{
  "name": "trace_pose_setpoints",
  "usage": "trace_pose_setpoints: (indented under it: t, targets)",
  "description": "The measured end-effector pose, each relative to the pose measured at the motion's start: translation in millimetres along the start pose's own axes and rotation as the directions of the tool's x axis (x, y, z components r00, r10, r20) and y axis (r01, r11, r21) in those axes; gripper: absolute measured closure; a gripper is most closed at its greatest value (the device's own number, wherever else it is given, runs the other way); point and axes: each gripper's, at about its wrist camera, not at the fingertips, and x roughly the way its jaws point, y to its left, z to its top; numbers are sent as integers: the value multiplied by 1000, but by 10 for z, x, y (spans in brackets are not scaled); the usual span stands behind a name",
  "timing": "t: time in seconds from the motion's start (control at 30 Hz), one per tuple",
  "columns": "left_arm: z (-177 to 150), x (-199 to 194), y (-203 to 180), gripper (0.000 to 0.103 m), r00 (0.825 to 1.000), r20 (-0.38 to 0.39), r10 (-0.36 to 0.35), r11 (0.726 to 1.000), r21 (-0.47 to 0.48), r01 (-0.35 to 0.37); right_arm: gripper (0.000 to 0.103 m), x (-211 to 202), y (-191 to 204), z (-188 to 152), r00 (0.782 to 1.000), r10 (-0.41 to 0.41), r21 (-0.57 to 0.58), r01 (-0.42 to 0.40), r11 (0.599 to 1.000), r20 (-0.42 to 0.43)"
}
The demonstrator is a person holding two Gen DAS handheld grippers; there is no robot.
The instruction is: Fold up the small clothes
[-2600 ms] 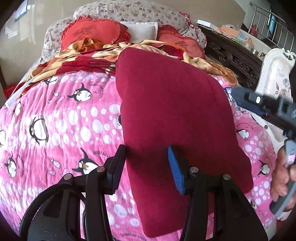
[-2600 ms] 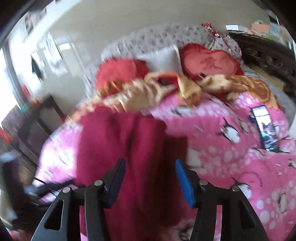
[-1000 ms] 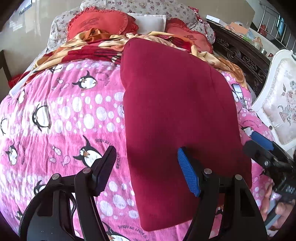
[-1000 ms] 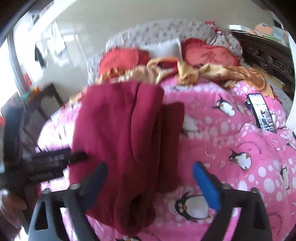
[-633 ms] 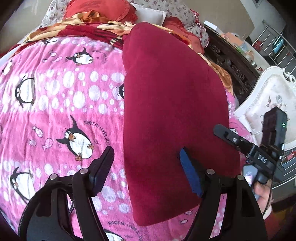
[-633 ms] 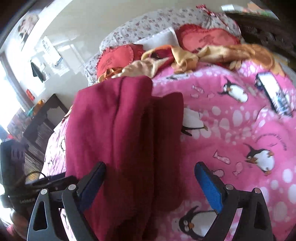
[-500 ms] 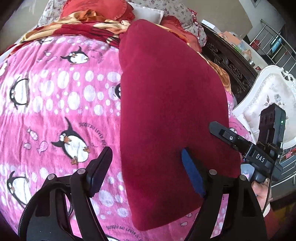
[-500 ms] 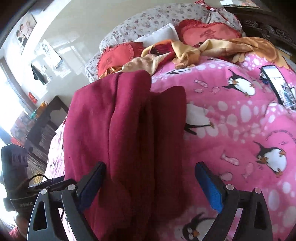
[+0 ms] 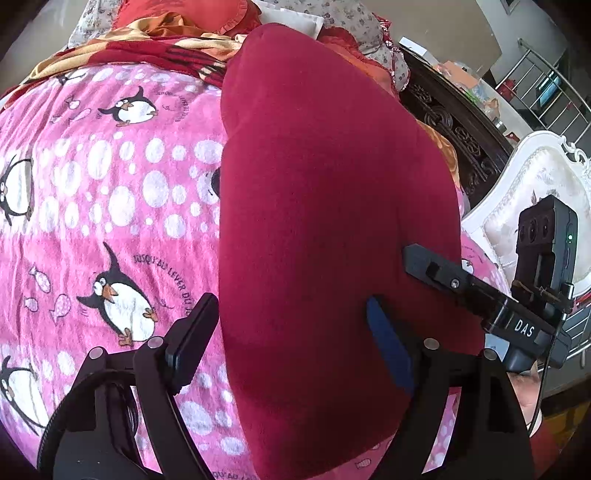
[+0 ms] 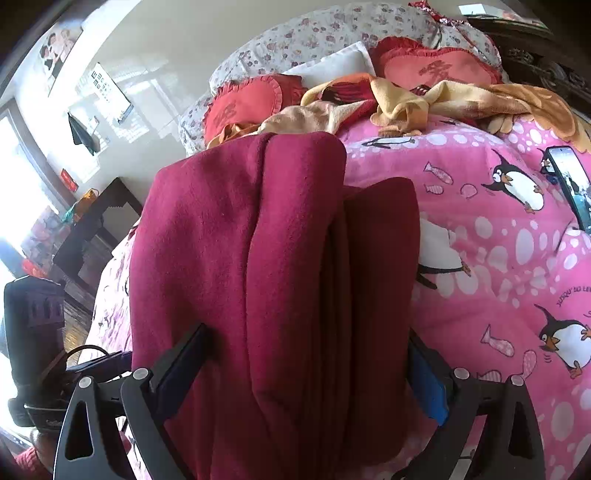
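A folded dark red garment (image 9: 325, 206) lies on a pink penguin-print blanket (image 9: 110, 192) on a bed. My left gripper (image 9: 291, 332) is open, its jaws straddling the garment's near end from one side. The right gripper (image 9: 461, 284) shows at the garment's right edge in the left wrist view. In the right wrist view the garment (image 10: 273, 266) shows stacked folded layers, and my right gripper (image 10: 303, 365) is open wide with the folds between its jaws. The left gripper (image 10: 74, 362) shows at the lower left there.
Red heart cushions (image 10: 436, 70), a floral pillow (image 10: 332, 33) and a yellow-orange blanket (image 10: 424, 99) lie at the bed's head. A phone (image 10: 570, 181) lies on the blanket to the right. A white ornate chair (image 9: 532, 192) and a dark carved headboard (image 9: 454, 129) stand beside the bed.
Both grippers have moved closer onto the garment. The right gripper has opened wider and now straddles the folded layers. The left gripper stays open.
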Motion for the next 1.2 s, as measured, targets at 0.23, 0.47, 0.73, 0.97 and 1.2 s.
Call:
trace_pose_setpoints:
  t: [0.23, 0.47, 0.73, 0.97, 1.2]
  targets:
    - [-1, 29, -88, 35, 1000, 1, -7, 1000, 31, 7, 29, -13, 82, -20, 1000, -14, -38, 13, 999, -25]
    - [1, -292, -137, 60, 998, 12, -59, 998, 32, 59, 62, -261, 111, 65, 995, 93, 22, -92, 996, -38]
    - [-378, -1055, 53, 61, 998, -49, -44, 999, 20, 45, 64, -505, 555, -214, 951, 288, 40, -285, 958, -116]
    - [-868, -935, 241, 59, 989, -84, 126, 992, 20, -125, 47, -21, 911, -797, 956, 154, -34, -168, 985, -249]
    - [-653, -1052, 193, 55, 984, -92, 154, 988, 23, -153, 40, -495, 995, -682, 989, 62, -104, -76, 992, -137]
